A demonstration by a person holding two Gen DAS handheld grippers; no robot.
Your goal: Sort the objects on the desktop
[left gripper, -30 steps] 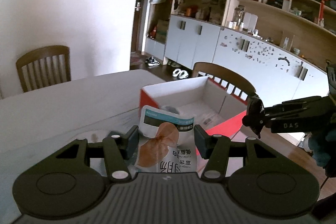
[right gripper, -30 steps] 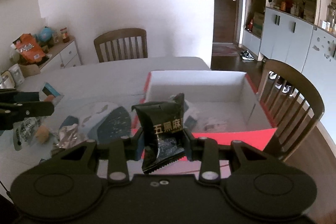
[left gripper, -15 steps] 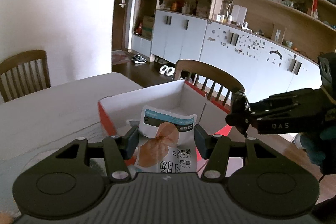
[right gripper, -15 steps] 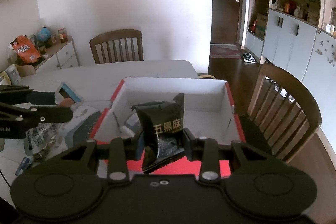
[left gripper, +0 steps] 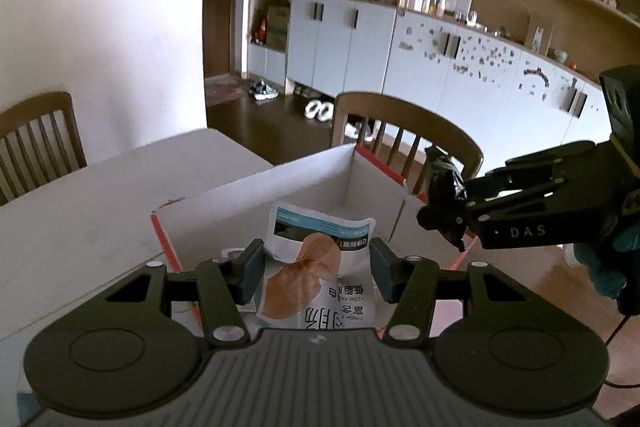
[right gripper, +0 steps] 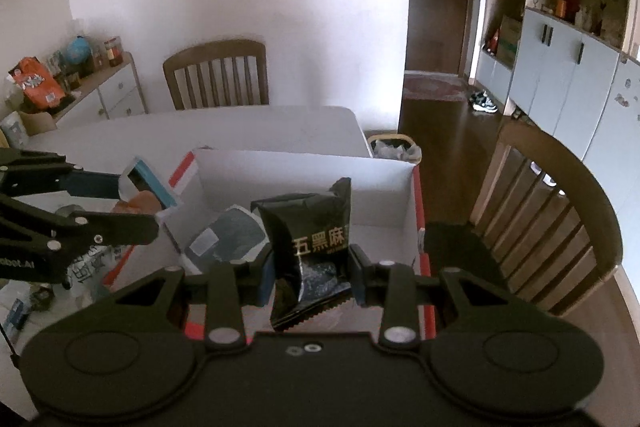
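At frame centre, the left gripper pinches a glossy white crinkled snack pouch; the right gripper clamps a shiny black foil packet. Both hang over the red-edged white cardboard box, whose contents are partly hidden

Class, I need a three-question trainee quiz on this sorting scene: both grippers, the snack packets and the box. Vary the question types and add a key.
1. True or false: the left gripper holds a white snack packet.
2. What does the right gripper grip? A) a bottle B) a black packet C) nothing
3. Fill in: a blue-grey packet already lies inside the red-and-white ____.

Key: 1 true; 2 B; 3 box
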